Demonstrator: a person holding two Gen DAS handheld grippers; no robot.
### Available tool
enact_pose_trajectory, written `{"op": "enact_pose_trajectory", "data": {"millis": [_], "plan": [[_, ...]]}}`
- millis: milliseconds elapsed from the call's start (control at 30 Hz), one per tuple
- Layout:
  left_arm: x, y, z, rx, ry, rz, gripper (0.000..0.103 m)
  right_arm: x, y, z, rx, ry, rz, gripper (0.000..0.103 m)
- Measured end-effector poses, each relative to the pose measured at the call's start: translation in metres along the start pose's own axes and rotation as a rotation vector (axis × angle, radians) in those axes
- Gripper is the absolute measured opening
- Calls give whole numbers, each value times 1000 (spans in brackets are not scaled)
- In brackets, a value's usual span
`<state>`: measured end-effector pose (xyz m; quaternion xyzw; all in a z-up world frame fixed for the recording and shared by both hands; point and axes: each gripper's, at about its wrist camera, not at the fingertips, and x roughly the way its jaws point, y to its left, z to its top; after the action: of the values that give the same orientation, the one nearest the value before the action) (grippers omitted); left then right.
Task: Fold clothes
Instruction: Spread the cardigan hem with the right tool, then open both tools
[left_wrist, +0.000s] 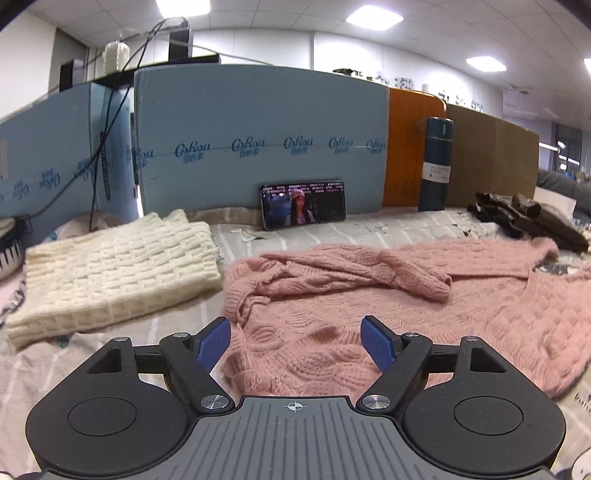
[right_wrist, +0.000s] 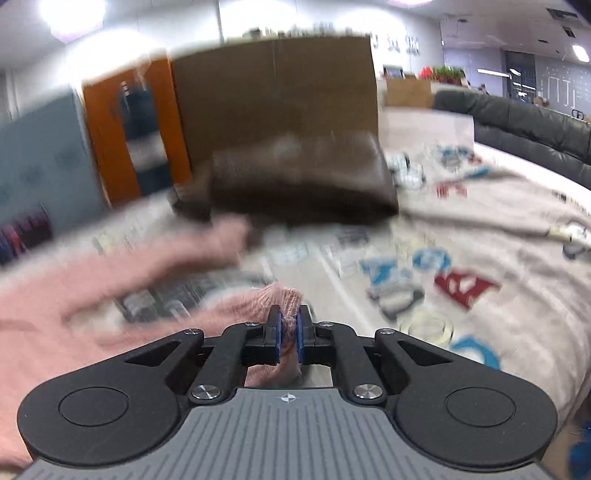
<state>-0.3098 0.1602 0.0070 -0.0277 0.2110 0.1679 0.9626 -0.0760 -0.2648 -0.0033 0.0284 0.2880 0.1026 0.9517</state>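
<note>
The left gripper (left_wrist: 295, 341) holds its fingers spread above the crumpled pink cable-knit sweater (left_wrist: 406, 295), while the right gripper (right_wrist: 287, 330) pinches a sweater edge between its fingers, everything beyond motion-blurred.

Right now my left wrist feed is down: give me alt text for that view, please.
The open left gripper hovers over a crumpled pink sweater spread on a striped bedsheet, holding nothing. A folded cream sweater lies to the left; behind them, a phone leans on a blue foam board, with a dark flask to the right.
</note>
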Motion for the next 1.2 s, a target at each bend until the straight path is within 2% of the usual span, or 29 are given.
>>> {"op": "enact_pose_trajectory", "data": {"millis": [33,100,133,200,233,267,333,433,467,500,567,600,700,767,833,900,967,1100,1133,1200], "plan": [[-5,0,-1,6,-10,-3,80,0,1,-3,-2,-22,-4,13],[-19,1,-5,19,-37,-15,81,-6,4,-1,-2,-40,-48,43],[-26,2,-7,25,-50,-21,83,-12,7,1,-6,-66,-82,64],[-37,-1,-10,55,-65,-48,89,-33,21,1,-54,-178,-141,66],[-40,-4,-13,82,-63,-73,90,-42,31,1,-95,-227,-138,66],[-44,-8,-15,110,-61,-97,91,-50,40,0,-120,-255,-101,69],[-40,-20,-20,181,-21,-85,93,-60,58,-1,-116,-243,77,73],[-28,-37,-29,304,56,-20,93,-57,94,-9,-71,-111,450,73],[-28,-42,-32,339,56,-12,93,-52,109,-13,-60,-63,547,72],[-28,-46,-34,372,50,-8,93,-48,124,-18,-51,-17,640,71],[-32,-47,-34,384,39,-8,93,-40,155,-27,-79,51,738,70],[-34,-47,-34,386,35,-9,93,-36,169,-31,-103,82,753,70],[-42,-41,-32,360,6,0,93,-22,202,-42,-166,184,761,51],[-45,-37,-30,329,-25,14,93,-18,207,-46,-172,198,779,27],[-47,-34,-27,276,-63,6,93,-22,200,-44,-147,190,815,14],[-46,-36,-25,251,-86,-13,93,-28,187,-36,-91,141,840,13],[-40,-38,-21,241,-85,-21,93,-43,178,-29,-103,65,814,13],[-22,-48,-18,283,-6,5,93,-53,177,-26,-178,29,774,15],[-20,-49,-19,297,15,9,93,-53,179,-29,-208,32,757,19],[-17,-52,-24,325,54,17,93,-49,185,-36,-267,23,685,40]]}}
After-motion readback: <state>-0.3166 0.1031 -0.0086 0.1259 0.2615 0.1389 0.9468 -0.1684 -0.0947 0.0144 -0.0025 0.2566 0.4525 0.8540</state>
